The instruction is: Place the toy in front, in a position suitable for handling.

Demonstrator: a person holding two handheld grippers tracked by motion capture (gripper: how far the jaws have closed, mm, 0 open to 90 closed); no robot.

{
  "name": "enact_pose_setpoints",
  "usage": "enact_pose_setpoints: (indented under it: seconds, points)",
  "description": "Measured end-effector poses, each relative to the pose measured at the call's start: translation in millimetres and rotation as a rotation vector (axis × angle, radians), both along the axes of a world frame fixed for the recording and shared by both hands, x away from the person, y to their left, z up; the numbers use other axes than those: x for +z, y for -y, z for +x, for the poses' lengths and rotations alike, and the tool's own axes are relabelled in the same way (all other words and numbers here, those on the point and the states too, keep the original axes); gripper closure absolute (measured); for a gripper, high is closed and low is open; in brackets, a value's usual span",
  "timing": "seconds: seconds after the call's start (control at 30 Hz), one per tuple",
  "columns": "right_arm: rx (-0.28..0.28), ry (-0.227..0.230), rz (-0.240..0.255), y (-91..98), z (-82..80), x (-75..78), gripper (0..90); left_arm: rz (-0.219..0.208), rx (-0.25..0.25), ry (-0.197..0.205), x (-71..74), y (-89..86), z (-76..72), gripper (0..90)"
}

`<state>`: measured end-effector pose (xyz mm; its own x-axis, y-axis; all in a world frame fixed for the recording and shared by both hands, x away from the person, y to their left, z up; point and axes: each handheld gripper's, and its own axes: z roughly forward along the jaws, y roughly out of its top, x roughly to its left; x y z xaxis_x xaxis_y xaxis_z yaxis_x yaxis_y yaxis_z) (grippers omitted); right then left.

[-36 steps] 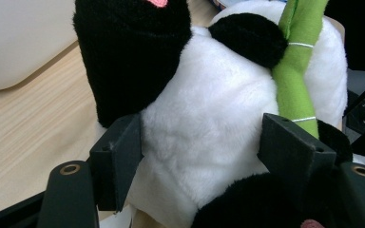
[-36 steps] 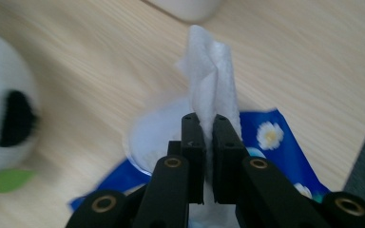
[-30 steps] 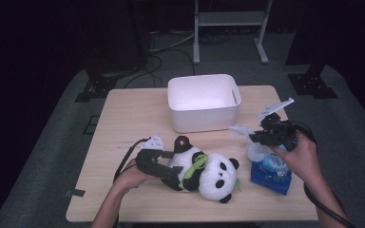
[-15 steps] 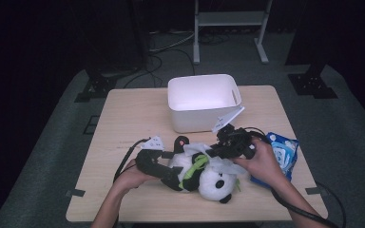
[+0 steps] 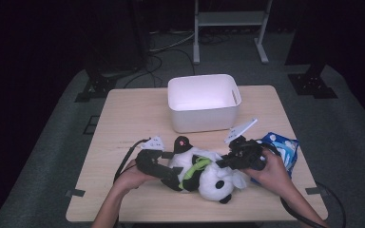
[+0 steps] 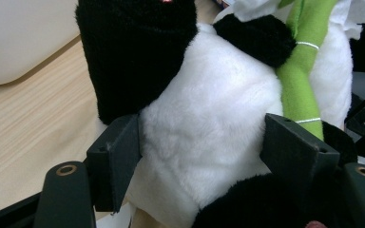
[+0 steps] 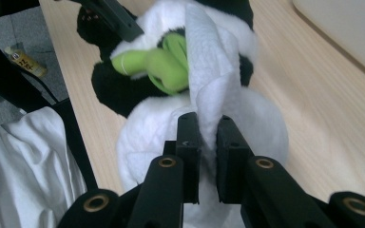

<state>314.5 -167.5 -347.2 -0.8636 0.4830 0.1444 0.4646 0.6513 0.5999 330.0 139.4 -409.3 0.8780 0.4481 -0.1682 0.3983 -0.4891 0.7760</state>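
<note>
A black-and-white panda plush [image 5: 204, 178] with a green bamboo stalk [image 6: 304, 71] lies near the table's front edge. My left gripper [image 5: 171, 175] holds it from the left. In the left gripper view the jaws press on both sides of the panda's white belly [image 6: 209, 128]. My right gripper [image 5: 223, 163] comes in from the right, over the panda's head. It is shut on a white wipe [image 7: 214, 71], which drapes over the plush [image 7: 142, 128] beside the green stalk [image 7: 161, 61].
A white bin [image 5: 204, 102] stands behind the panda at the middle of the wooden table [image 5: 138, 114]. A blue wipe packet [image 5: 283, 147] lies at the right, just behind my right hand. Cables trail off the front edge.
My right gripper has moved left from the blue packet to the panda's head, carrying a white wipe. The left gripper and panda have stayed in place.
</note>
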Motion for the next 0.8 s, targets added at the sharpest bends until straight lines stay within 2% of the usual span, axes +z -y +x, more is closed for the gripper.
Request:
enact_pose_setpoints:
  seconds: [0.1, 0.43, 0.63, 0.8]
  points:
    - [-0.007, -0.008, 0.006, 8.9, -1.2, -7.2, 80.1, -0.002, 0.0, -0.003, -0.1, -0.1, 0.2, 28.5]
    - [-0.041, -0.022, 0.022, 25.4, -6.6, -15.6, 75.9, -0.002, 0.002, -0.008, -0.2, -0.3, 0.1, 28.3]
    - [-0.058, -0.028, 0.019, 33.8, -8.1, -22.3, 75.1, 0.007, 0.001, -0.007, 0.5, 0.1, -0.5, 28.3]
    - [-0.082, -0.035, -0.003, 41.0, -4.1, -28.7, 75.2, 0.028, -0.005, -0.005, 2.2, 1.8, -2.7, 28.5]
